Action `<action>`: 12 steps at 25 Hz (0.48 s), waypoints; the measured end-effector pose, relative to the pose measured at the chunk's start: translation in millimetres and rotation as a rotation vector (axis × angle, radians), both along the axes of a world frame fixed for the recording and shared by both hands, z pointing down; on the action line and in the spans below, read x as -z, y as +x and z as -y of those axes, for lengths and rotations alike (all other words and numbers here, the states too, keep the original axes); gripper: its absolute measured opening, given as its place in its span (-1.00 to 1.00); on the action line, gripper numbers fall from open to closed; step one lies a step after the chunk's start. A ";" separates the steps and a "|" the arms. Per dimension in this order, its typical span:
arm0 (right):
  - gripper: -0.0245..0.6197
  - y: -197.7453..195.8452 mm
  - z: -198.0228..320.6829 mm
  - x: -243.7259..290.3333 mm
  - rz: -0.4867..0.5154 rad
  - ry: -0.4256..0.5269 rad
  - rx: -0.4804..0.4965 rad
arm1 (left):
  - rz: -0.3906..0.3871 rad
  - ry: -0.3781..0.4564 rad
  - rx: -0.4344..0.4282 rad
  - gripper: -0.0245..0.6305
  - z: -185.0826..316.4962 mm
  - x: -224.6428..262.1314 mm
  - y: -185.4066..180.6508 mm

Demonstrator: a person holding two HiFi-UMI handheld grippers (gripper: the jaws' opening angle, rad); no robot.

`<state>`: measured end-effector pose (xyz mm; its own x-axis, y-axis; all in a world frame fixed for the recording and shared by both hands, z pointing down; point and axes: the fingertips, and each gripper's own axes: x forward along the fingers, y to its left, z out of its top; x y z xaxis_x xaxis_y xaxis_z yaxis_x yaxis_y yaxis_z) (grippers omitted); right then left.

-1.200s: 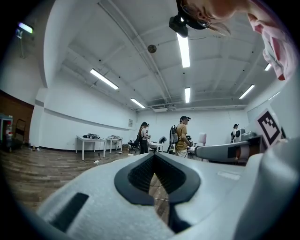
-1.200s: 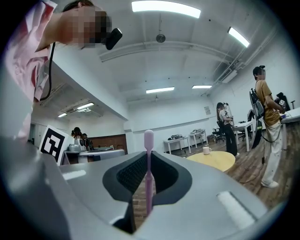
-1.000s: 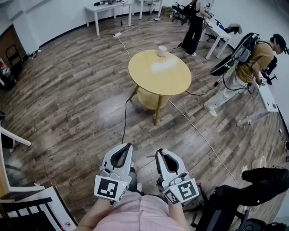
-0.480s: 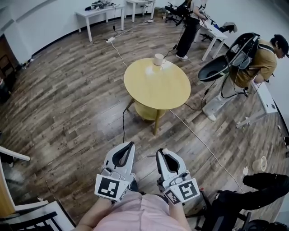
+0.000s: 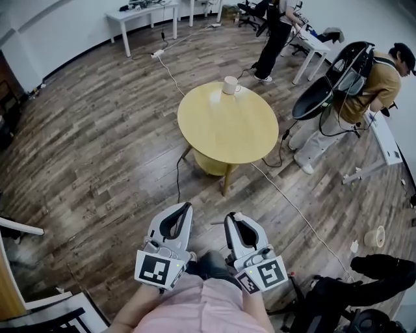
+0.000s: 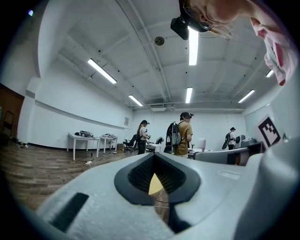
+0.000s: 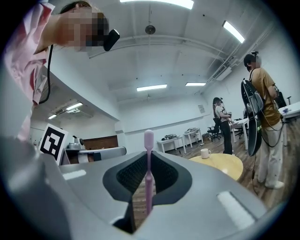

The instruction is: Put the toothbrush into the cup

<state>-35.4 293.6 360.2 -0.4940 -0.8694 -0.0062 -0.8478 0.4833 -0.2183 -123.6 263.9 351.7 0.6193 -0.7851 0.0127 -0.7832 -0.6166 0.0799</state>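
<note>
A white cup [image 5: 230,85] stands at the far edge of a round yellow table [image 5: 227,123], well ahead of both grippers across the wooden floor. My right gripper [image 5: 233,218] is held level near my body and is shut on a pink toothbrush [image 7: 148,159], which stands upright between its jaws with its head poking above them. In the right gripper view the cup [image 7: 205,153] and table [image 7: 220,164] lie ahead to the right. My left gripper [image 5: 183,208] is beside it, jaws together with nothing between them; the left gripper view [image 6: 154,155] shows the same.
A person with a backpack [image 5: 364,84] stands right of the table, another [image 5: 276,32] behind it. A cable [image 5: 179,169] runs over the floor to the table's foot. White desks [image 5: 140,16] line the back wall. Black bags [image 5: 364,286] lie at lower right.
The table and cup have come closer and sit lower in the head view. Both grippers keep their place before my body, and the toothbrush stays gripped.
</note>
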 end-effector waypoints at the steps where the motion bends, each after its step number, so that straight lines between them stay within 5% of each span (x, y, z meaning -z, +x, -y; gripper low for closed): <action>1: -0.82 1.9 5.7 -0.7 0.002 -0.004 0.000 | -0.001 -0.002 0.001 -0.91 6.0 -0.1 2.0; 12: -0.82 42.8 94.3 3.6 -0.002 -0.011 0.040 | -0.030 -0.003 0.023 -0.92 90.4 8.1 44.0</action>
